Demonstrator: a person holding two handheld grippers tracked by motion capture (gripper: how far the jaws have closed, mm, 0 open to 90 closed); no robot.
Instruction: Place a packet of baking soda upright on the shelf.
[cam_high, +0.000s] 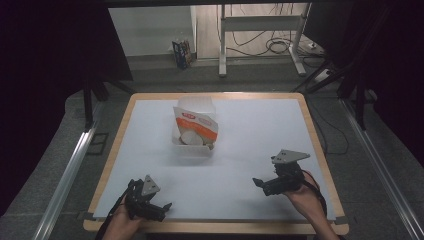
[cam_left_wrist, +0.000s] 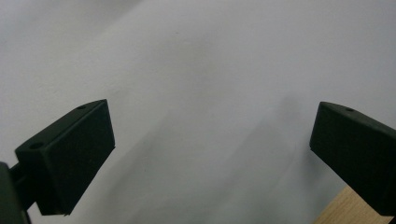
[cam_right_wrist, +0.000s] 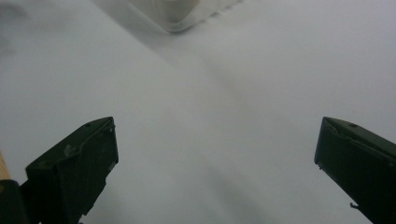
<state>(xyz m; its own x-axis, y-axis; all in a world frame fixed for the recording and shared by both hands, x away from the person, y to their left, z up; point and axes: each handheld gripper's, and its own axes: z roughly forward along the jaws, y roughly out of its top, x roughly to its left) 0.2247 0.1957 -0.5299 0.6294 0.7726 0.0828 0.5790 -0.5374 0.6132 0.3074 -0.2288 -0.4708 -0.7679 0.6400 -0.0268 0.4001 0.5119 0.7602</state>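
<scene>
A clear plastic container (cam_high: 194, 145) stands on the white table top (cam_high: 250, 135), a little behind its middle. An orange-and-white packet (cam_high: 198, 126) leans upright inside it, with round white pieces at its foot. My left gripper (cam_high: 161, 209) is held low over the near left corner, open, nothing between its jaws (cam_left_wrist: 210, 154). My right gripper (cam_high: 259, 184) hovers at the near right, pointing left, also open and empty (cam_right_wrist: 215, 158). The container's near rim (cam_right_wrist: 187, 21) shows at the top of the right gripper view.
The table's wooden border (cam_high: 112, 155) frames the white surface, and its near edge (cam_left_wrist: 359, 207) shows in the left gripper view. Behind the table stand a metal desk frame (cam_high: 260, 35), loose cables and a small box (cam_high: 182, 53) on the floor.
</scene>
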